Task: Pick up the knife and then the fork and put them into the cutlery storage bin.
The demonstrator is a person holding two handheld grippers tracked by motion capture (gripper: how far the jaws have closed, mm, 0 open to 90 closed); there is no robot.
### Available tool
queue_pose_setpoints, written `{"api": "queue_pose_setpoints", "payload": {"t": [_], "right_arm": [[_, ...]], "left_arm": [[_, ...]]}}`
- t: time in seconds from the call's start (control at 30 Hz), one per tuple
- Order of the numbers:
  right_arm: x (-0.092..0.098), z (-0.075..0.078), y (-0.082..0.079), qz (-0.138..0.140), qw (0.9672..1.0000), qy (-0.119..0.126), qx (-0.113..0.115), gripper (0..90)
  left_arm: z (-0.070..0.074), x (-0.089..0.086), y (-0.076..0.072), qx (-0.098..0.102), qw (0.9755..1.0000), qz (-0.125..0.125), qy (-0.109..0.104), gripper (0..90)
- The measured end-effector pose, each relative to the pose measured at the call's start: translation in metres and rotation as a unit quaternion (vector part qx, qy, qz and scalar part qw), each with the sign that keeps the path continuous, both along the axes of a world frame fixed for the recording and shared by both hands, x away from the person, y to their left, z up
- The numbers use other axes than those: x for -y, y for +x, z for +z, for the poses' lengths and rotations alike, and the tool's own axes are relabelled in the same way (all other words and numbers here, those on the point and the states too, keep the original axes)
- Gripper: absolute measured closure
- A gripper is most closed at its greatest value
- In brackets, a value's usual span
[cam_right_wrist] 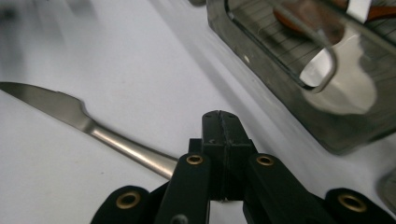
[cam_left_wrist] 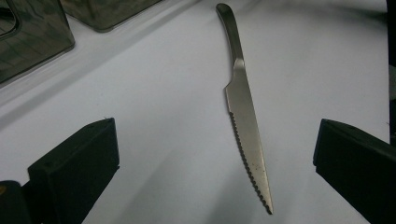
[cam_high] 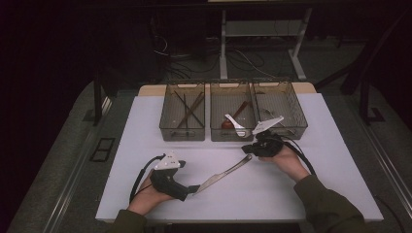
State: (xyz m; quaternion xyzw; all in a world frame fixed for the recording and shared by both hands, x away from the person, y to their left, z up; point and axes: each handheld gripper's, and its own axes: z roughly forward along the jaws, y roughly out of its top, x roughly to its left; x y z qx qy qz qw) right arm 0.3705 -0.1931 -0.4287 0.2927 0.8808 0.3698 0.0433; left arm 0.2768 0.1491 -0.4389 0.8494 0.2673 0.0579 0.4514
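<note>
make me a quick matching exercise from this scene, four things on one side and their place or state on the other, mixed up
1. knife
2. left gripper
3. right gripper
4. chopsticks

a. jaws pressed together
b. lying flat on the white table top
c. in the leftmost bin
d. jaws wide apart

Pairs: 1-b, 2-d, 3-a, 4-c

No writing to read anywhere here: nothing printed on the knife [cam_left_wrist: 243, 112], nothing on the three bins [cam_high: 233, 110], no label on the white table [cam_high: 145, 145], and no mark on either gripper.
</note>
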Motion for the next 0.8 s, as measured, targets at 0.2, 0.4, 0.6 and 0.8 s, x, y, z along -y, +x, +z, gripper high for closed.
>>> {"api": "queue_pose_setpoints", "payload": {"t": [0.2,0.4,0.6,0.8], "right_arm": [[-0.010,-0.011,0.003,0.004,0.9997,-0.022,-0.007,89.5],[-0.013,-0.015,0.002,0.006,0.9992,-0.038,-0.011,89.5],[-0.012,-0.013,0.000,0.011,0.9987,-0.047,-0.018,89.5],[-0.011,-0.010,-0.003,0.017,0.9977,-0.061,-0.022,89.5]], "left_arm": [[0.000,0.000,0.000,0.000,1.0000,0.000,0.000,0.0],[0.000,0.000,0.000,0.000,1.0000,-0.001,0.000,0.0],[0.000,0.000,0.000,-0.001,1.0000,-0.002,0.000,0.0],[0.000,0.000,0.000,-0.001,1.0000,-0.001,0.000,0.0]]}}
